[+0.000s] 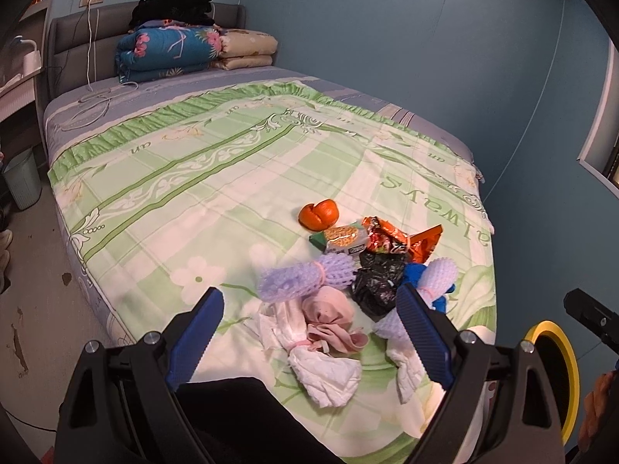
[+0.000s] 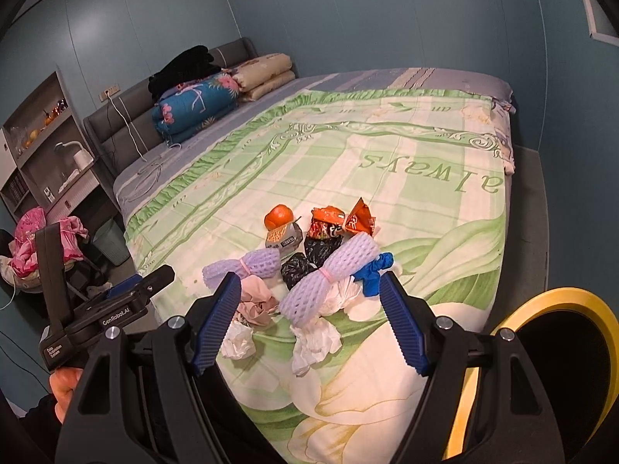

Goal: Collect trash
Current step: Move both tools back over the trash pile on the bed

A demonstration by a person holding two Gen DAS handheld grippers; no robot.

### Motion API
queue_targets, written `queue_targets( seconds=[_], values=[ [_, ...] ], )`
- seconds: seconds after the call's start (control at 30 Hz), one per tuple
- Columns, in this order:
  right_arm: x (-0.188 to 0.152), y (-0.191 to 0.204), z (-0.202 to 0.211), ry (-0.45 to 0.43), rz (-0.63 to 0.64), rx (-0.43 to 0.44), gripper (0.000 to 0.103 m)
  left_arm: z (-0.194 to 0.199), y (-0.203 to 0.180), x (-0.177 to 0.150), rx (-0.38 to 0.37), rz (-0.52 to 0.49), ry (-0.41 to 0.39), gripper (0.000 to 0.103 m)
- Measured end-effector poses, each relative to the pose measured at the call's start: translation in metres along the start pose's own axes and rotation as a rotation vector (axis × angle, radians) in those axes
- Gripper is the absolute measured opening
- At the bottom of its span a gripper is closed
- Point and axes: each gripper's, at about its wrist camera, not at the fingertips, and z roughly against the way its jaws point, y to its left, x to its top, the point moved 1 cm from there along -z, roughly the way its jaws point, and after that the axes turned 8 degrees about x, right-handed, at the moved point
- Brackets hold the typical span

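Trash pile (image 1: pixel 348 274) heaped on bed (image 1: pixel 201 178) near foot end, on green flowered sheet. In pile: orange peel (image 1: pixel 318 214) at 12 o'clock edge, snack box (image 1: pixel 340 239) touching just below it, orange foil wrappers (image 1: pixel 398 237) at 1 o'clock, black plastic bag (image 1: pixel 377 280) in middle, blue glove (image 1: pixel 416 276) at 3 o'clock. Purple foam net (image 1: pixel 305 276) at 10 o'clock of black bag, second foam net (image 2: pixel 332 274) lying diagonal across pile in right wrist view. Pink cloth (image 1: pixel 329 317) and crumpled white tissues (image 1: pixel 325 371) at 6 o'clock side, closest to cameras.

Left gripper (image 1: pixel 309 334) above near edge of pile, fingers (image 1: pixel 201 332) wide apart, nothing between, pink cloth and tissues showing in gap. Right gripper (image 2: pixel 309 319) likewise over near edge, fingers (image 2: pixel 402 324) wide apart, nothing held, second foam net and tissues in gap. Left gripper body also seen in right wrist view at 9 o'clock, hand (image 2: pixel 64 390) around handle.

Yellow-rimmed bin (image 2: pixel 541 371) with dark inside at 4 o'clock, beside bed foot.

Folded quilts (image 1: pixel 193 52) and black clothes (image 1: pixel 174 7) stacked against headboard (image 1: pixel 73 50) at 12 o'clock. White cable (image 1: pixel 91 58) hanging from wall socket onto bed. Green wastebasket (image 1: pixel 23 181) on floor at 9 o'clock. Shelf unit (image 2: pixel 46 147) with lamp, pink clothes (image 2: pixel 35 239) on chair below.
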Motion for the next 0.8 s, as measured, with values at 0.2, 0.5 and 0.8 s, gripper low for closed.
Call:
queue_targets(
  seconds=[0.2, 0.5, 0.8],
  values=[
    [-0.001, -0.005, -0.029, 0.036, -0.021, -0.004, 0.071, -0.021, 0.007, 0.004, 0.020, -0.001, 0.020, 0.087],
    [0.001, -0.014, -0.083, 0.108, -0.062, -0.040, 0.071, -0.058, 0.020, 0.012, 0.034, 0.014, 0.073, 0.087],
    [0.004, -0.029, -0.130, 0.168, -0.104, -0.080, 0.071, -0.094, 0.030, 0.011, 0.034, 0.021, 0.141, 0.087]
  ],
)
